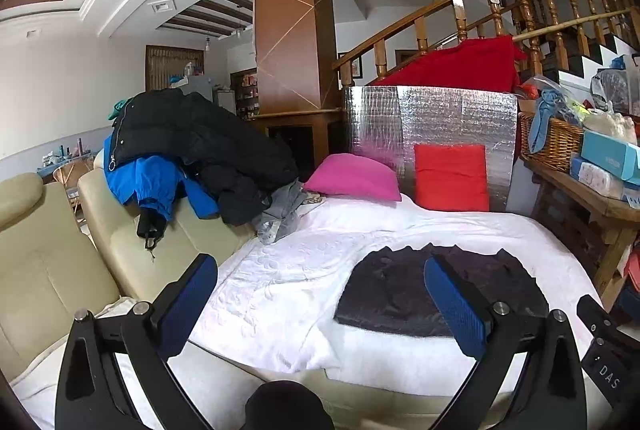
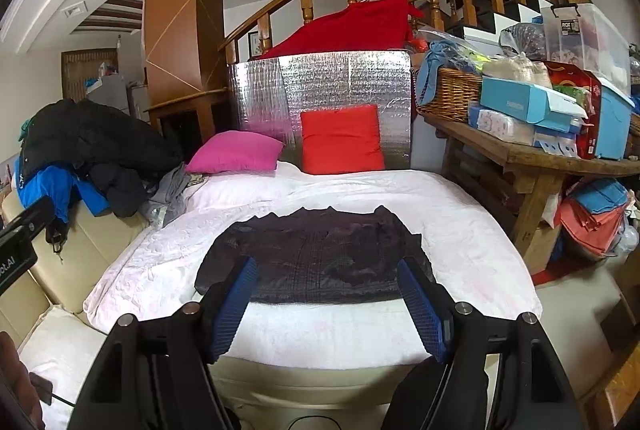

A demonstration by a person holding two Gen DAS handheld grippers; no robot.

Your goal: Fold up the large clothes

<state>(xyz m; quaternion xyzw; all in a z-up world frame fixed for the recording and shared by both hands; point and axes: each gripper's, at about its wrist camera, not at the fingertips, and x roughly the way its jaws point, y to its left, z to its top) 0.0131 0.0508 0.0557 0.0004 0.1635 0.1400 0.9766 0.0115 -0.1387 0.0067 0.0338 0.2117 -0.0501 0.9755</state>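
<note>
Neatly folded dark garment (image 2: 316, 256) lies flat.

Pink cushion (image 2: 236, 151) beside red cushion (image 2: 341, 138) w/ foil board (image 2: 320, 78) behind; basket (image 2: 450, 94) on side table (image 2: 532, 156).

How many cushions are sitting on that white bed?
2: a pink cushion lying at the bed's far left, and a red cushion propped upright against the silver foil board. Others could hide under the clothes pile.

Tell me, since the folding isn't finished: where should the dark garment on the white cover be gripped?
Grip the dark garment at its two near corners, coming low from the near edge. It lies flat, widthwise, its straight near edge facing both open grippers, left gripper and right gripper, so the corners probably lift easiest.
</note>
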